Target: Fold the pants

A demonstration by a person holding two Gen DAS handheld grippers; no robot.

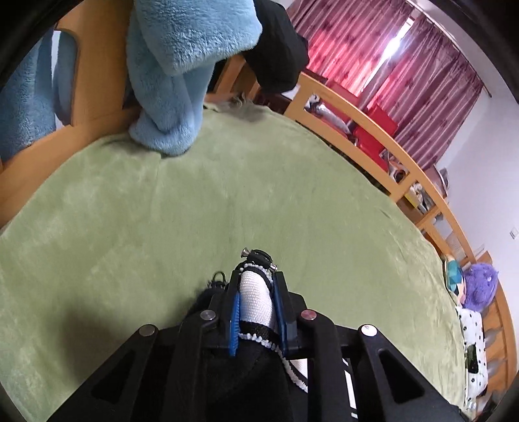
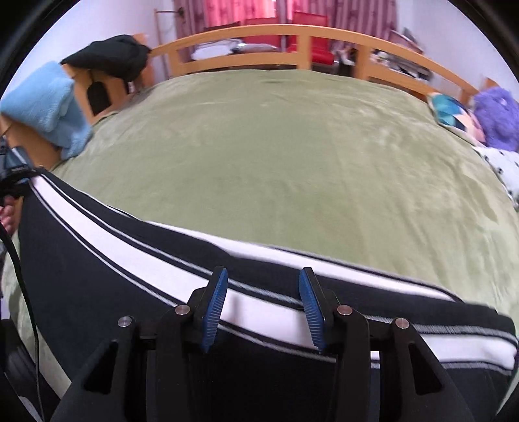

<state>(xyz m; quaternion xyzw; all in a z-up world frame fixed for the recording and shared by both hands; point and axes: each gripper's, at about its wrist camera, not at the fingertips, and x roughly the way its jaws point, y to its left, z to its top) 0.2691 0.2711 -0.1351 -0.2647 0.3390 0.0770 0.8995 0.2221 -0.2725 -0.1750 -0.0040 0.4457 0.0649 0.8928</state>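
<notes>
Holding the track pants [image 1: 256, 302] pinched in our left tool [image 1: 258, 285]; right tool [image 2: 262, 285] gapes empty directly above their striped length, running crosswise on the bed [image 2: 292, 146].

I see a bed [image 2: 292, 136] under a green plush cover, with a curved wooden rail [image 2: 292, 31] along its far side. Beyond hang red-purple curtains [image 1: 373, 42], daylight showing through a gap. A pale wall [image 1: 480, 155] stands right; blue fleece [image 1: 172, 74] drapes far left.
</notes>
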